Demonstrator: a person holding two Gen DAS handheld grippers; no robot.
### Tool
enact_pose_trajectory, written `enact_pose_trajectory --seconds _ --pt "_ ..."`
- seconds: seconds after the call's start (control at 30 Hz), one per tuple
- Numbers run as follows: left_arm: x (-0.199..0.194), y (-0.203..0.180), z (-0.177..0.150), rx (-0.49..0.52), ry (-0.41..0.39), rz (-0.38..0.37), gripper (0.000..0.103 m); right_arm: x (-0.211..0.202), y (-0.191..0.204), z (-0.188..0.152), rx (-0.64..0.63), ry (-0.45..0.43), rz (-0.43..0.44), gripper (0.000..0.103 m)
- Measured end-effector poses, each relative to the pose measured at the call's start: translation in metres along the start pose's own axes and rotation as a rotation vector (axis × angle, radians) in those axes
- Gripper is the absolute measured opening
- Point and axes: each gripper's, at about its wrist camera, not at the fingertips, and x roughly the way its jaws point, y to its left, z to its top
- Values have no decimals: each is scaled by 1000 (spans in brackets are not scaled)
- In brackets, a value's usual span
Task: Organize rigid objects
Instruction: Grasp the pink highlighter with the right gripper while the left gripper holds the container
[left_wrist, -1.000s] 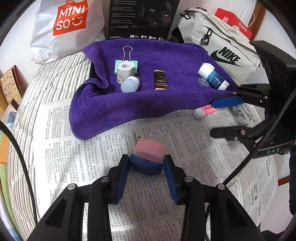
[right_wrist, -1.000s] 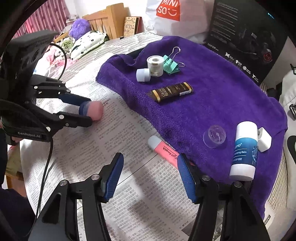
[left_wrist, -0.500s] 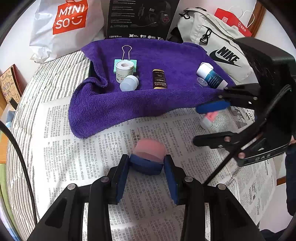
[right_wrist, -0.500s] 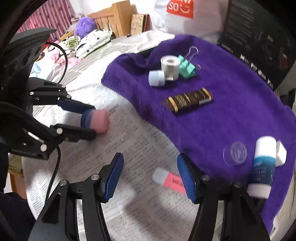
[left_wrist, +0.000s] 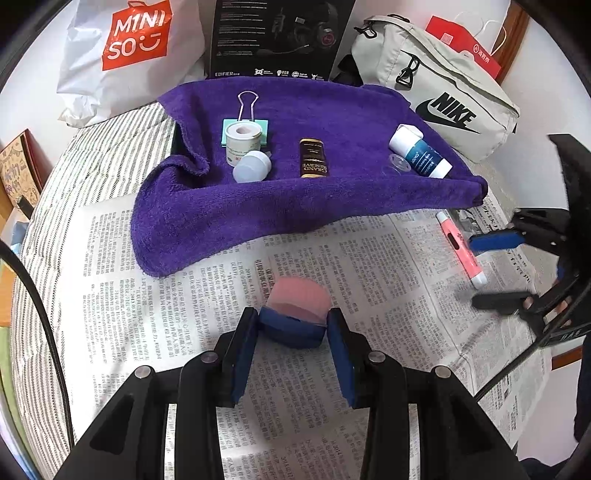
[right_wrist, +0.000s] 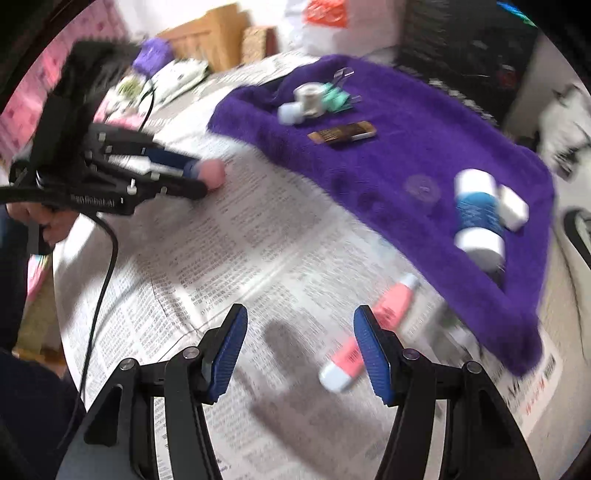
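Note:
My left gripper (left_wrist: 291, 325) is shut on a round object with a blue base and a pink top (left_wrist: 297, 295), just above the newspaper. The right wrist view shows that object (right_wrist: 213, 173) at the left. A pink tube with a white cap (left_wrist: 460, 251) lies on the newspaper near the purple towel's (left_wrist: 332, 206) right corner. My right gripper (right_wrist: 301, 332) stands open with nothing between its fingers, and the pink tube (right_wrist: 393, 301) runs past its right finger. The left wrist view has the right gripper (left_wrist: 491, 271) at the right edge, beside the tube.
On the towel (right_wrist: 424, 147) lie a green binder clip (left_wrist: 242, 125), a tape roll (left_wrist: 242, 142), a white cap (left_wrist: 251, 166), a brown bar (left_wrist: 311, 157), a clear lid (left_wrist: 399, 164) and a blue-white stick (left_wrist: 421, 155). Bags and a black box stand behind.
My right gripper swung toward the left gripper, then back out to the right. The pink tube turned and lies a little farther from the towel edge. The left gripper kept still.

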Motion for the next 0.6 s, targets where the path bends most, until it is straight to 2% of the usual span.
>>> enact_pose_trajectory --seconds 0.1,0.17,0.2,0.23,0.3,0.47,0.53,0.6 --pt "2 -5 1 8 0 12 37 -10 -18 -6 163 -42 -44 60" --pt "2 -7 2 5 0 13 37 -3 -29 -10 267 -23 -69 59" --pt "3 -8 3 4 1 13 37 2 -32 -13 297 -11 -82 54" --pt "3 -8 3 6 2 14 37 6 -33 -14 314 -2 -94 46" --pt "4 -10 4 13 8 22 37 12 -33 -15 342 -1 -99 40" --pt "4 -12 2 20 17 22 37 20 -26 -10 372 -33 -150 39" --pt "4 -12 2 21 19 25 37 23 -25 -7 378 -37 -172 35" --pt "4 -11 2 20 20 26 37 25 -23 -4 380 -35 -212 25"
